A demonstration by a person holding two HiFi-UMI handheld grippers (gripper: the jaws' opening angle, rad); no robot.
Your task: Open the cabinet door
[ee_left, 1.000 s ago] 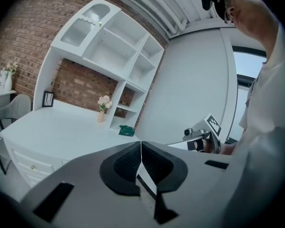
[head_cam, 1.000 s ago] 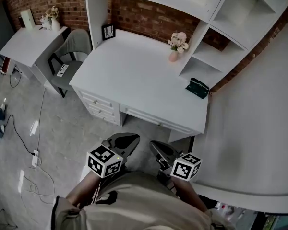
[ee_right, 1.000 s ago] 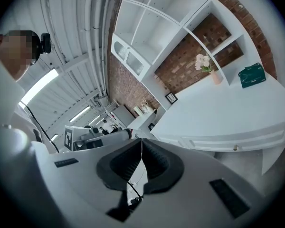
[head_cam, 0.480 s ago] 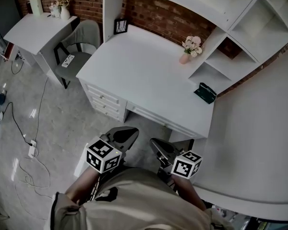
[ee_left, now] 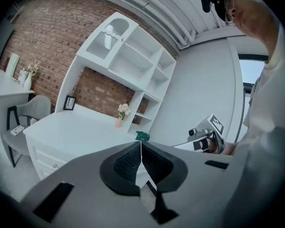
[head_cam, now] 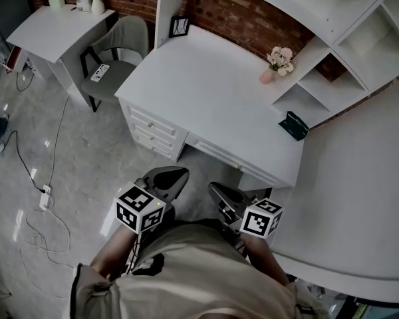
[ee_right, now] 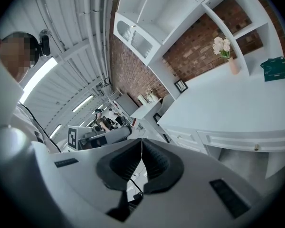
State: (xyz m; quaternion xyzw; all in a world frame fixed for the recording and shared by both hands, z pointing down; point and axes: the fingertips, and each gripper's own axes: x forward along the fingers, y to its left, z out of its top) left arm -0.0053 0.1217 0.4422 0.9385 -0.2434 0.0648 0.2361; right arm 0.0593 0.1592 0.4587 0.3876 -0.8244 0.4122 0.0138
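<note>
Left gripper [head_cam: 179, 173] and right gripper [head_cam: 213, 189] are both clenched on nothing, held side by side short of the white desk [head_cam: 213, 92]. The arched cabinet door [ee_left: 112, 33] sits high above and far beyond the jaw tips. Its handle is too small to make out, and the head view crops it away. A flower vase [head_cam: 277, 64], a green box [head_cam: 294, 125] and the drawers [head_cam: 153, 128] lie between.

**No readable text in view**

No words, numbers or brand names can be read. The black-and-white square markers on the cubes of the left hand-held gripper [head_cam: 184, 172] and right hand-held gripper [head_cam: 212, 187] are coded patterns, not lettering. Any print on the small dark green box [head_cam: 293, 125] on the white desk [head_cam: 206, 98] is too small to read.
</note>
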